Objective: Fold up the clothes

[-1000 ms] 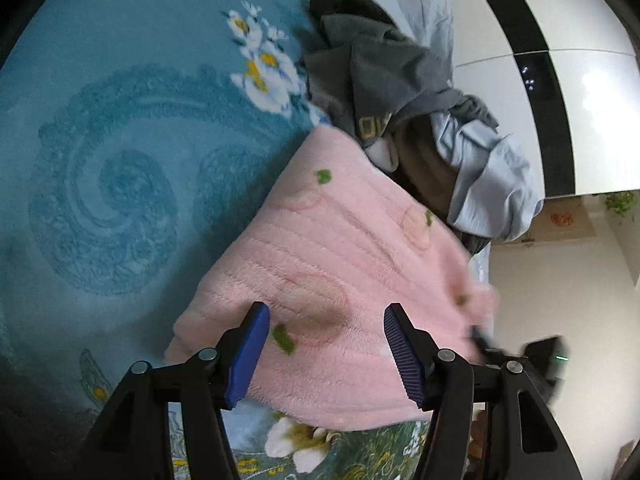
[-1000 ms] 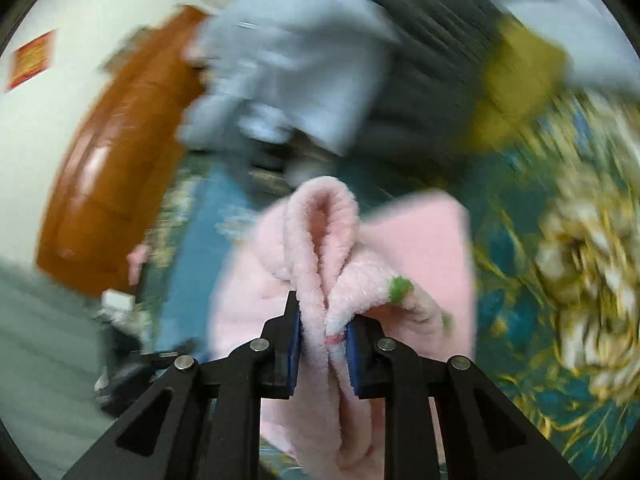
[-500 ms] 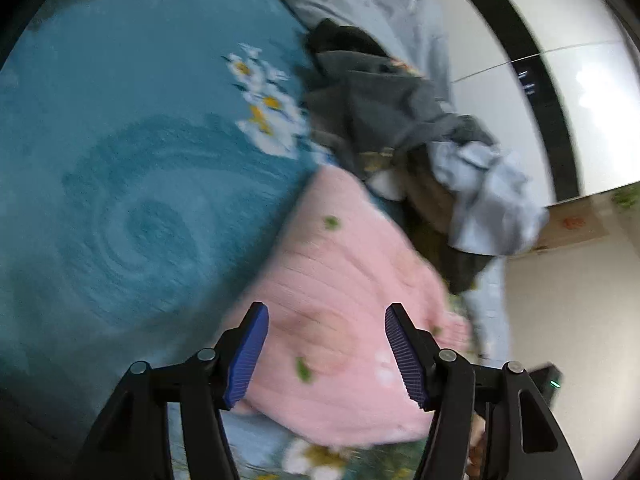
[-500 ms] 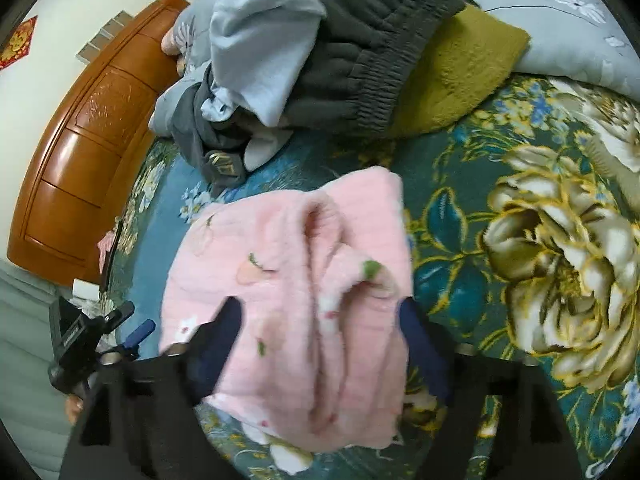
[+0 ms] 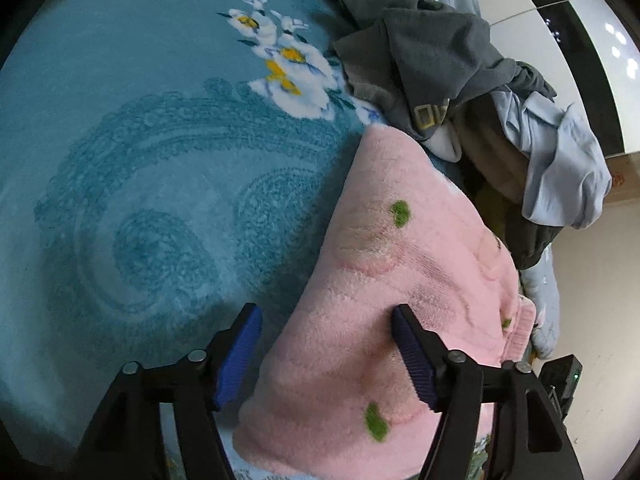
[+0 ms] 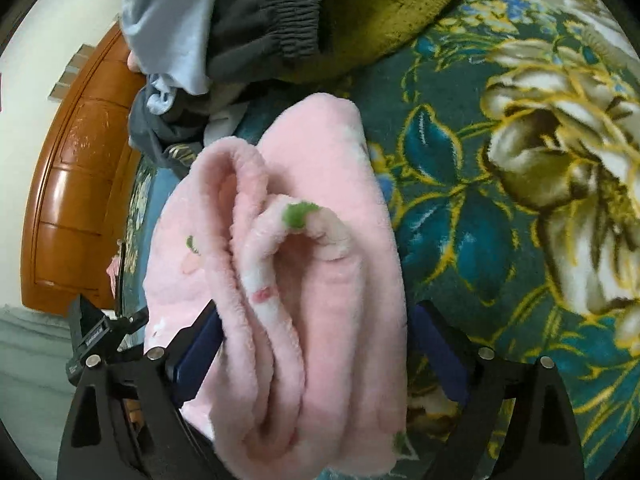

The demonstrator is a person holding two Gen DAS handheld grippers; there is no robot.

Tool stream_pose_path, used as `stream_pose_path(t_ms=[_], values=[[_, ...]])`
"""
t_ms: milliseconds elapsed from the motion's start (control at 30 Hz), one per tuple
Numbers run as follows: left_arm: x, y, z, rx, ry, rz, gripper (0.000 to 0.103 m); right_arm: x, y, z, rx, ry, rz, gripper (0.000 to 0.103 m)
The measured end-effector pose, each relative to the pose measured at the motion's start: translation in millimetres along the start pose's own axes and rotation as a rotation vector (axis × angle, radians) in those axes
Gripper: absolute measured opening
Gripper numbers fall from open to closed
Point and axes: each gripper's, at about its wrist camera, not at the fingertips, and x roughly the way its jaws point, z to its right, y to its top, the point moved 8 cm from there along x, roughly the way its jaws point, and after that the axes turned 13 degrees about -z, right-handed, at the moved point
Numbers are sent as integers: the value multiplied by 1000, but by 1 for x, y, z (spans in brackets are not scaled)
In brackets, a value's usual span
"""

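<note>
Both the left hand-held gripper (image 5: 326, 350) and the right hand-held gripper (image 6: 316, 354) stand with jaws apart, gripping nothing, straddling the folded pink garment (image 5: 396, 292), which lies on the floral blanket (image 5: 160, 168) with a pile of grey and blue clothes (image 5: 460, 92) just beyond it.

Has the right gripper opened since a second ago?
Yes. The right gripper was clamped on the pink garment; now its jaws stand wide apart around it.
</note>
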Motion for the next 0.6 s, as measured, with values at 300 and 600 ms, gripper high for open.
stream_pose_path(t_ms=[300, 600], values=[[13, 6, 3, 28, -17, -25, 77, 13, 5, -2, 40, 34, -10, 93], [20, 4, 5, 7, -117, -75, 77, 7, 9, -14, 98, 24, -13, 49]])
